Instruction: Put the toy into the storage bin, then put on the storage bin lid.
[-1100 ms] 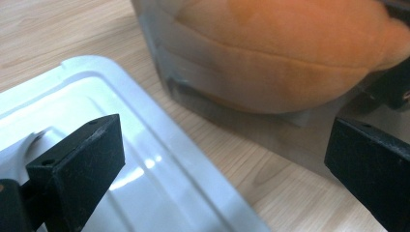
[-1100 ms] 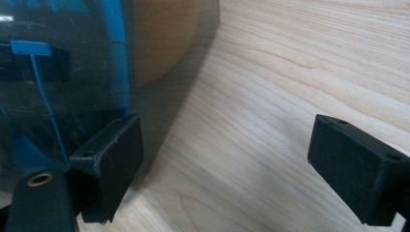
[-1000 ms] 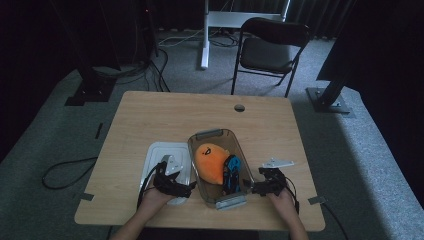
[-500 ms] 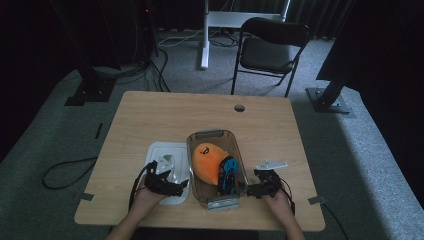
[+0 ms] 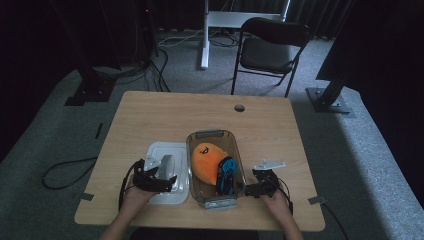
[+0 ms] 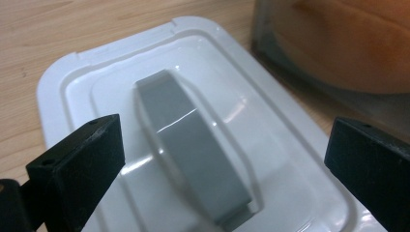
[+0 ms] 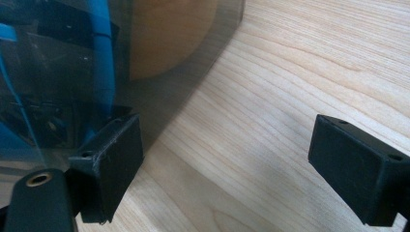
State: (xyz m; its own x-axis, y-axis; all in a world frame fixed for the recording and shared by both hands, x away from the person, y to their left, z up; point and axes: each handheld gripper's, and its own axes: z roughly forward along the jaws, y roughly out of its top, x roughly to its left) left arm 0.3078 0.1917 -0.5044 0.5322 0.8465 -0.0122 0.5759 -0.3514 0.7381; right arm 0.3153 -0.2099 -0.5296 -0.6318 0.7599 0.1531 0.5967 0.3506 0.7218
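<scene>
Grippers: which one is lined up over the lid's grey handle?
The left gripper: its open jaws straddle the grey handle of the white lid. The right gripper is open over bare table beside the clear bin.

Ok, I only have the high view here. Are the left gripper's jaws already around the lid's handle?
Observer: Not closed. The left gripper is open, its jaws standing either side of the grey handle on the white lid.
Operator: And the right one, is it gripping the bin?
Observer: No. The right gripper is open; one jaw sits against the clear bin wall, the other over bare table.
Operator: Which contents are nearest that jaw?
Observer: The blue and black item, seen through the wall.
</scene>
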